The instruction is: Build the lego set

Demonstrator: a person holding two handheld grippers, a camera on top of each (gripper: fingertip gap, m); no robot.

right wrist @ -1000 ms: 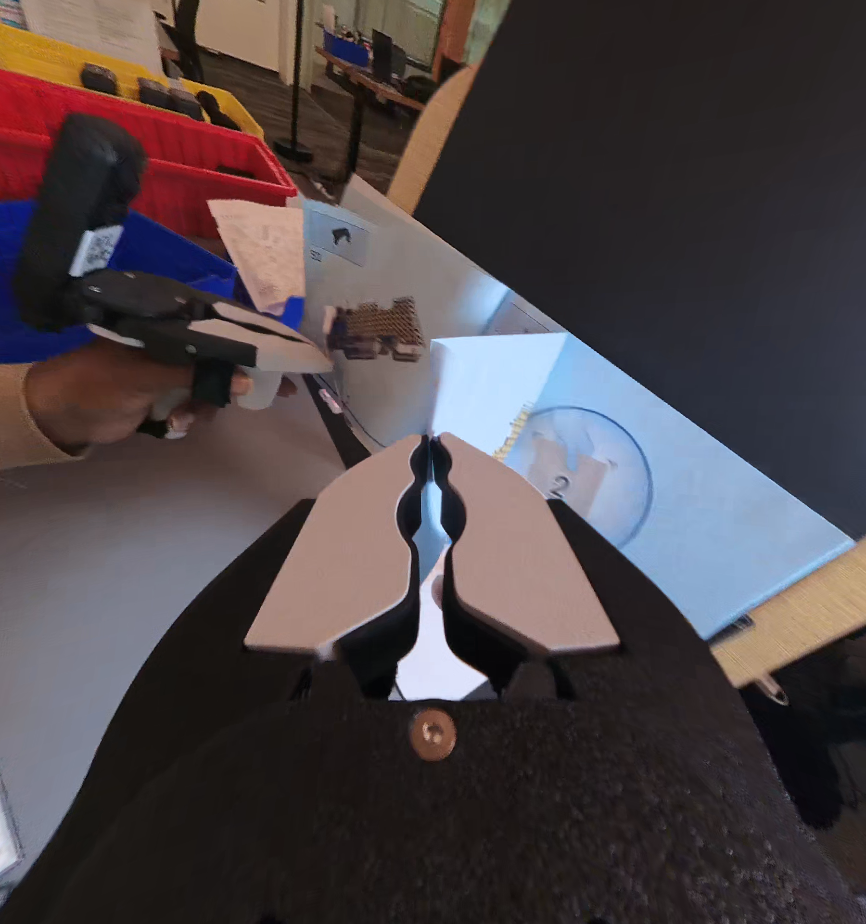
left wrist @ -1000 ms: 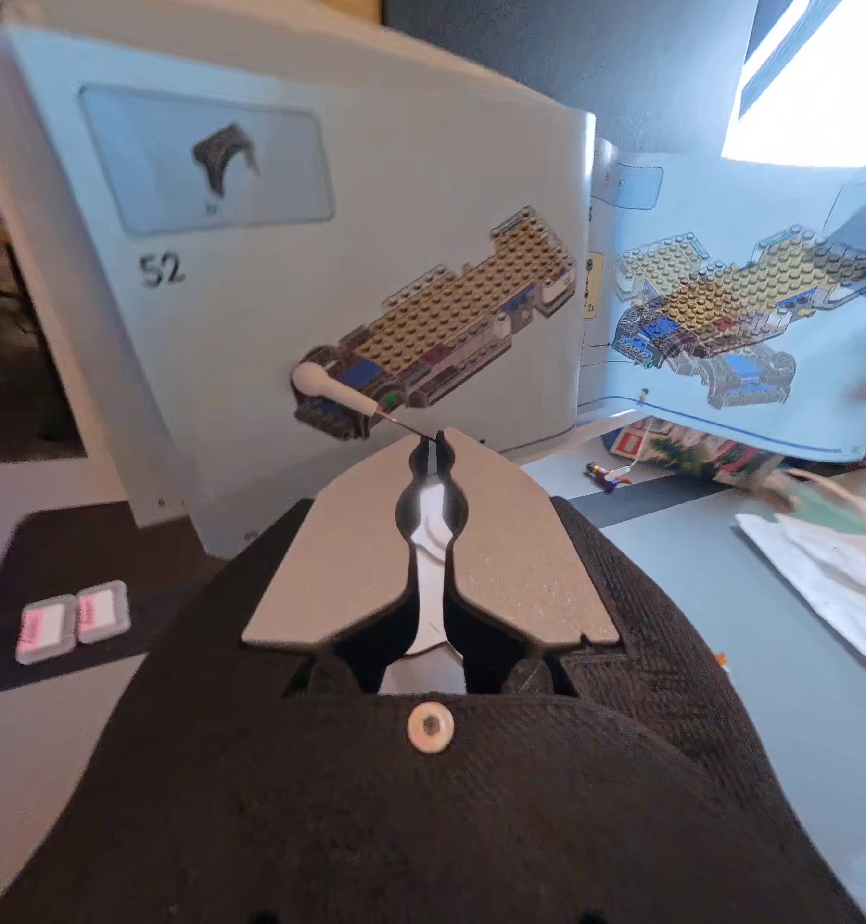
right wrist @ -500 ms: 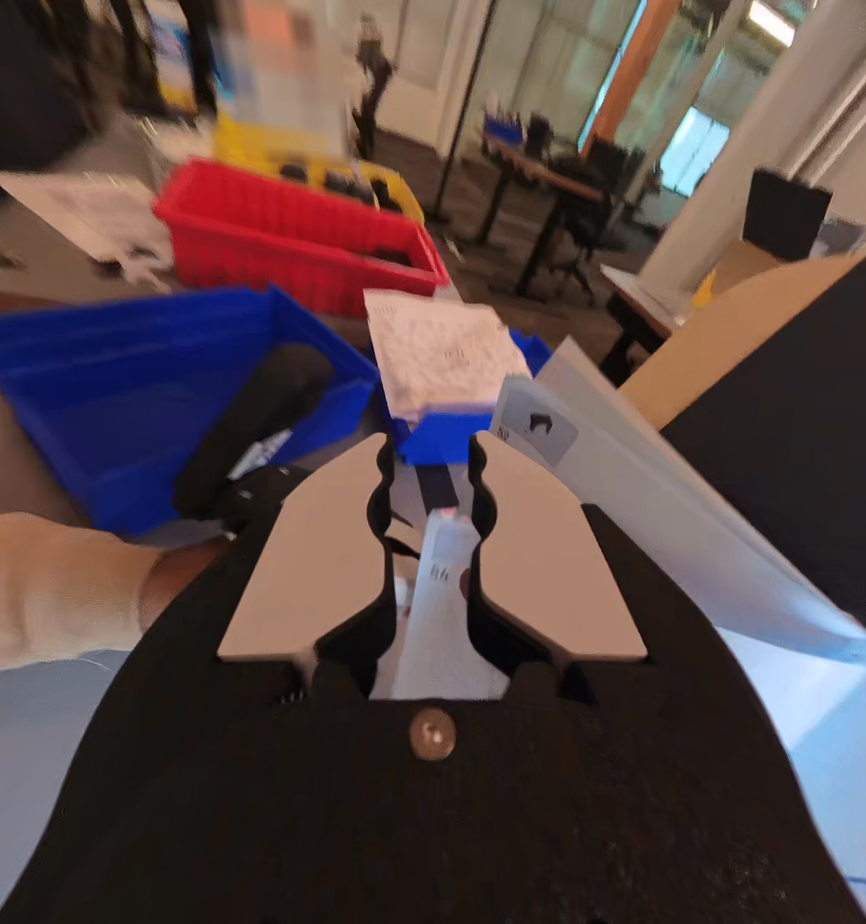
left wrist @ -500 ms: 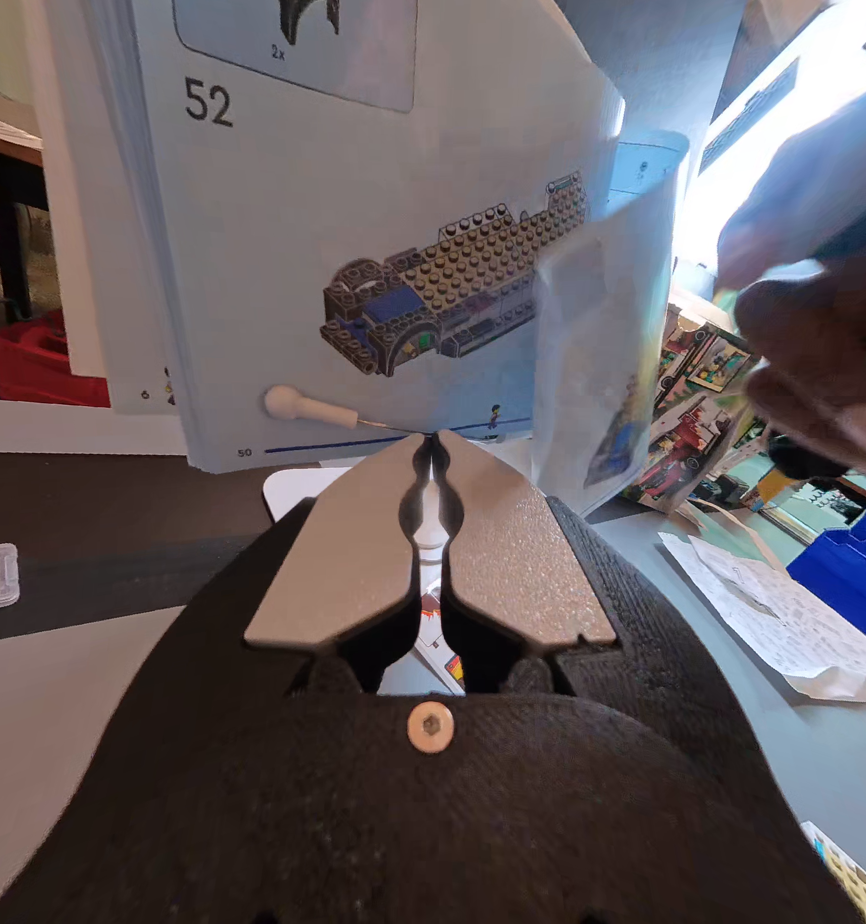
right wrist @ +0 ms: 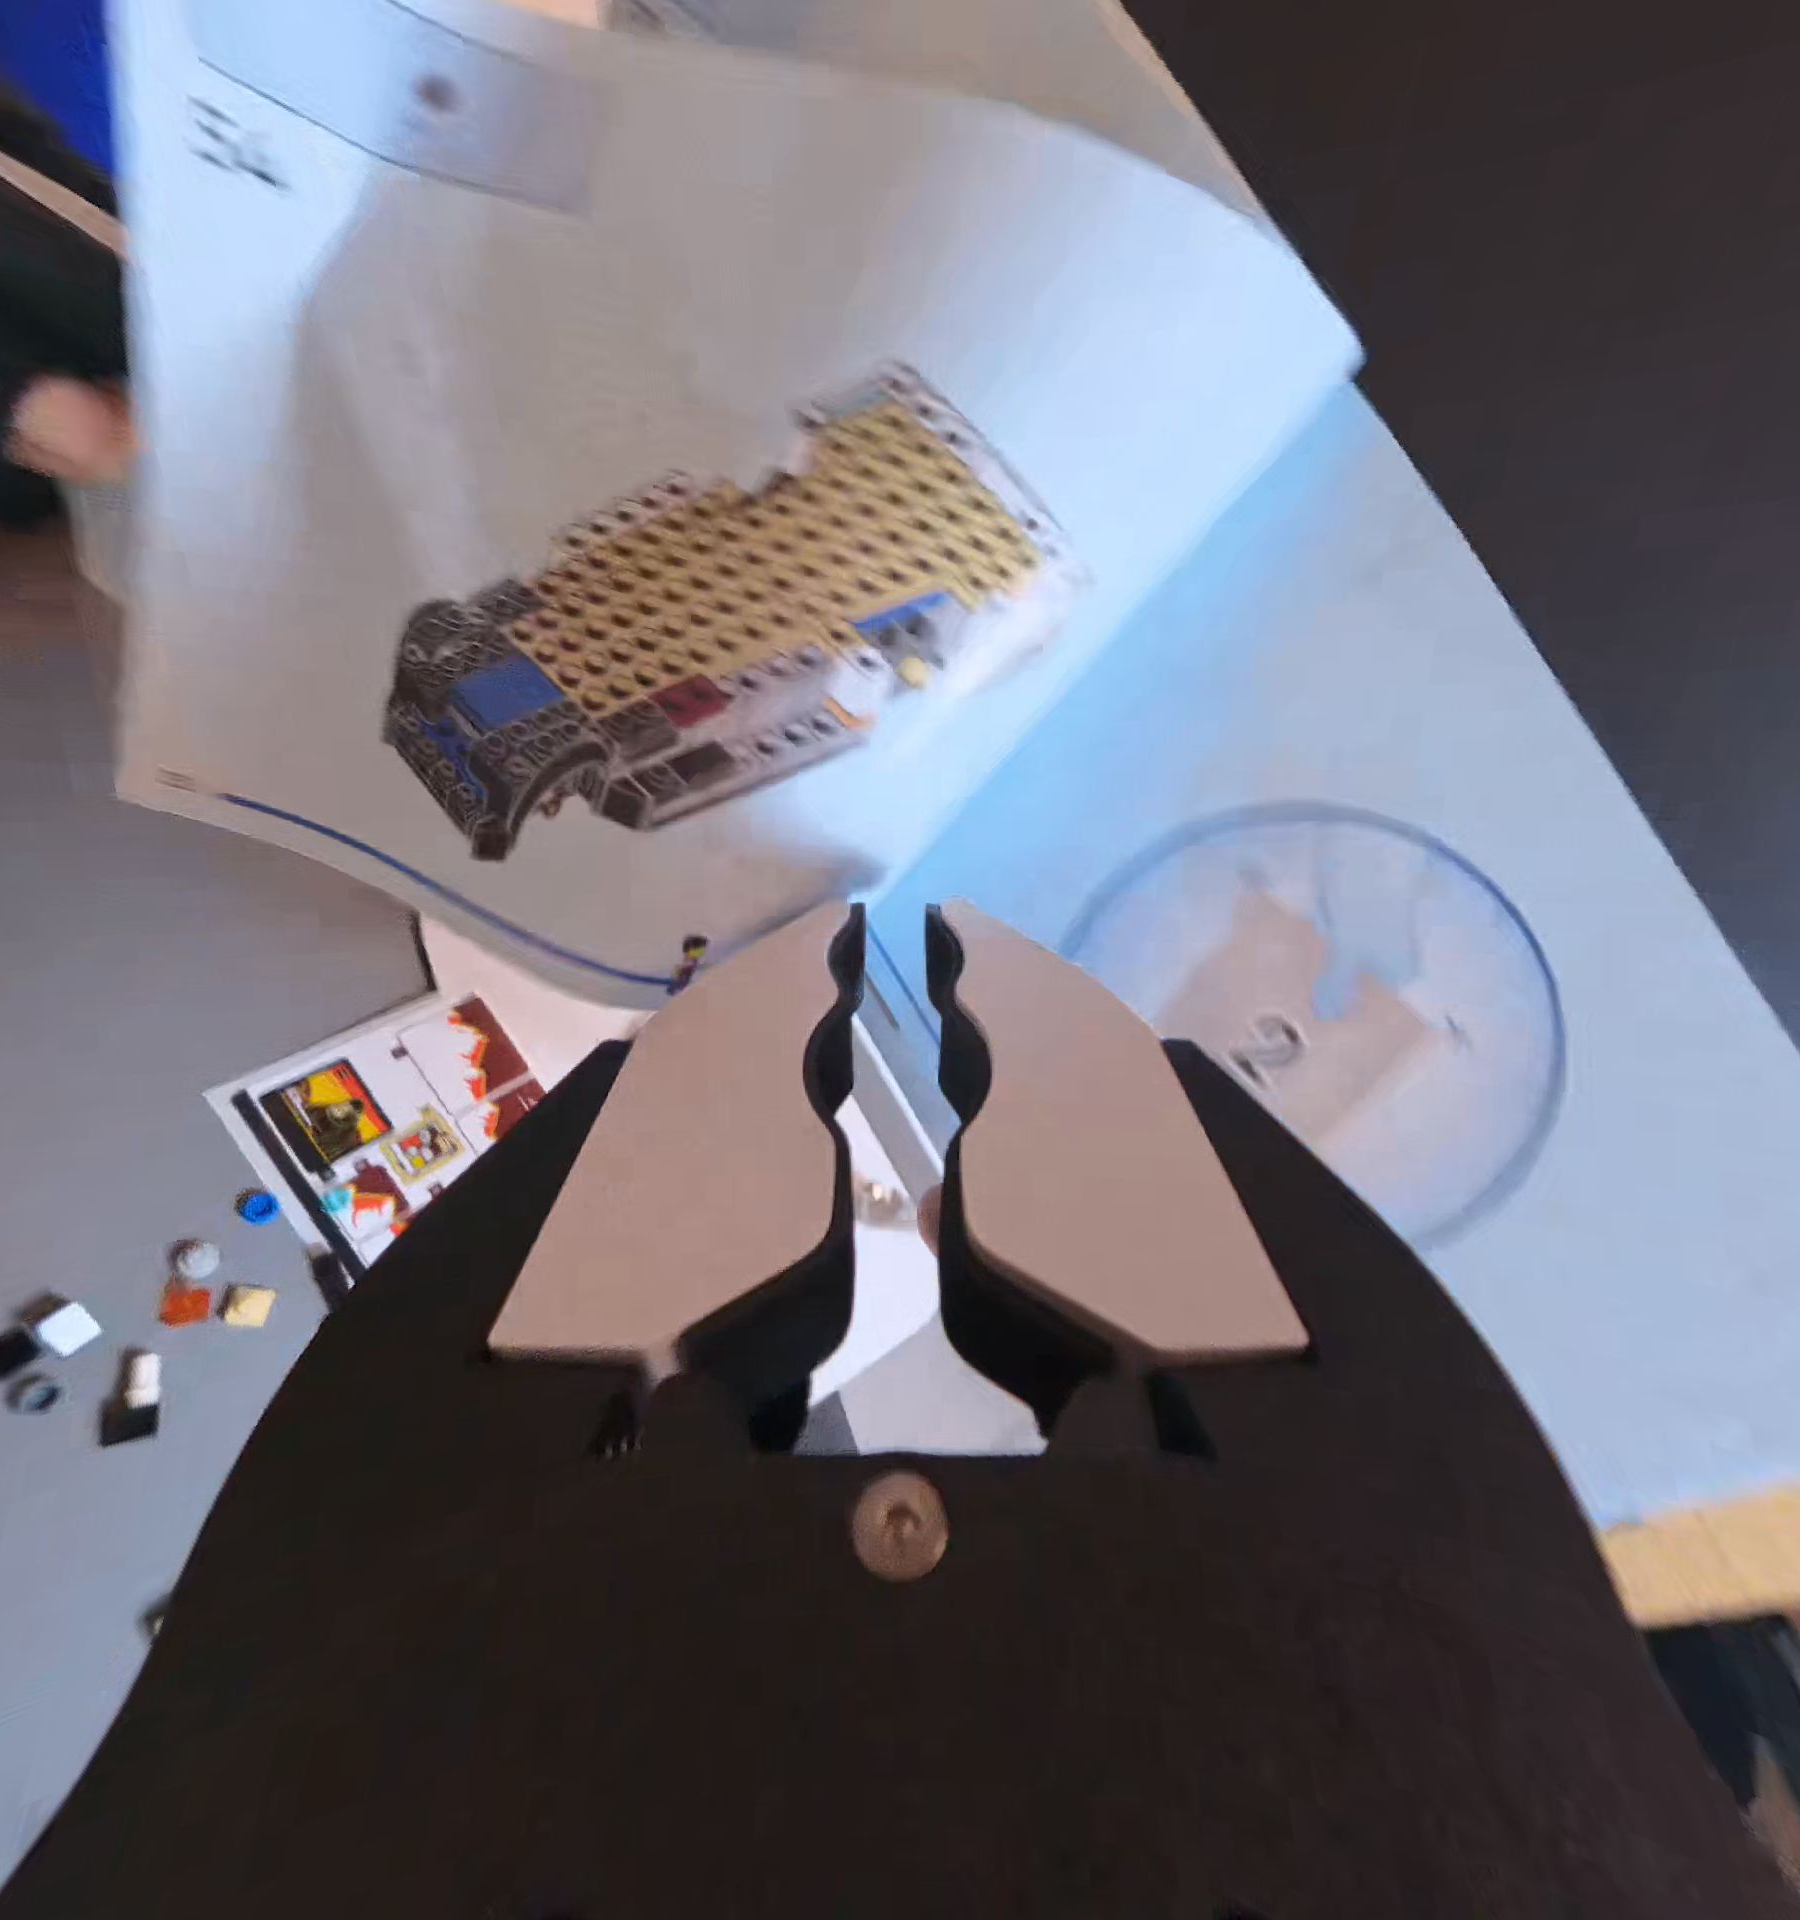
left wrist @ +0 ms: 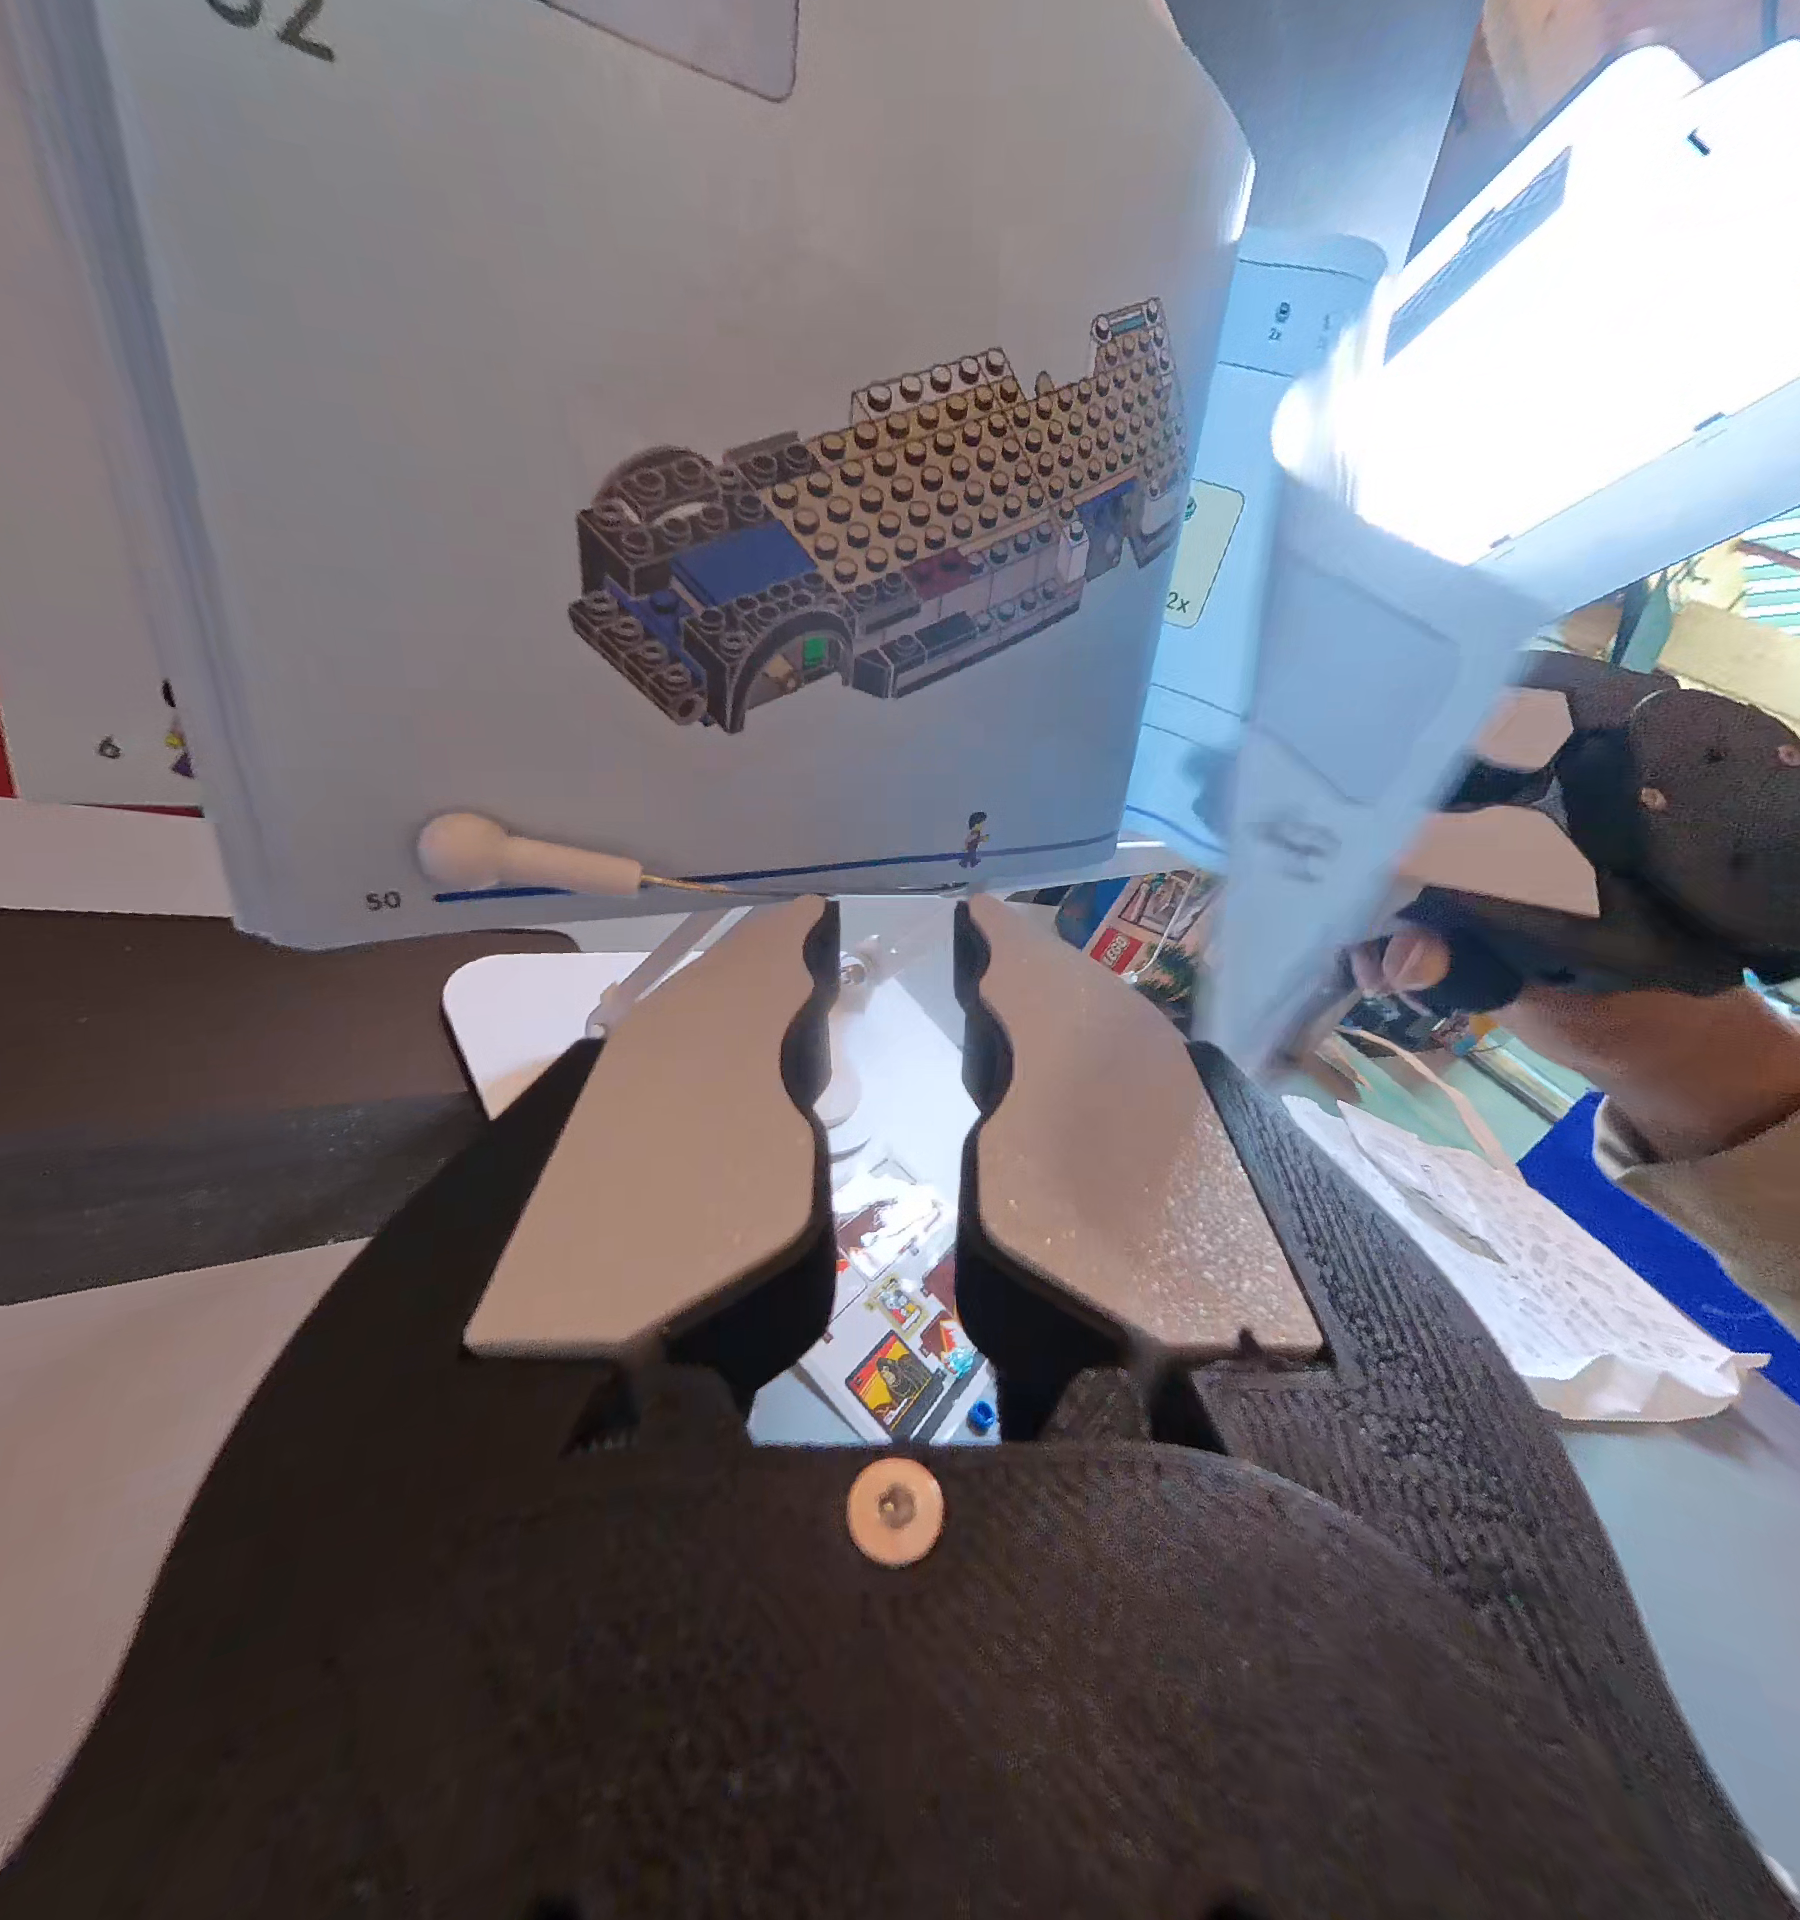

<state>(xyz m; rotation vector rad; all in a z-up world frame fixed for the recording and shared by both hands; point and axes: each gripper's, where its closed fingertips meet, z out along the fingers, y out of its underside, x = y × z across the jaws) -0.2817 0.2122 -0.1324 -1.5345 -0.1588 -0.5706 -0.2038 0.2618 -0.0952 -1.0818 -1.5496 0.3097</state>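
Observation:
A building-instruction booklet stands open and upright, its page showing a brick model. A wire page holder with a white tip lies across the page's bottom edge. My left gripper is open and empty, with its fingertips just under that edge. A loose page is blurred in mid-swing on the right, with my right gripper and a hand behind it. In the right wrist view my right gripper is narrowly open at the fold between the model page and the blue page. Its pads press on nothing.
A sticker sheet lies flat under the booklet, and it also shows between my left fingers. Several small loose bricks lie on the grey table. A printed paper sheet and a blue bin are at the right. My right fingertips sit around 12 cm from my left ones.
My left gripper was shut at the page's bottom edge and has opened. My right gripper swung from the bins back to the booklet and its jaws narrowed. A page is swinging over.

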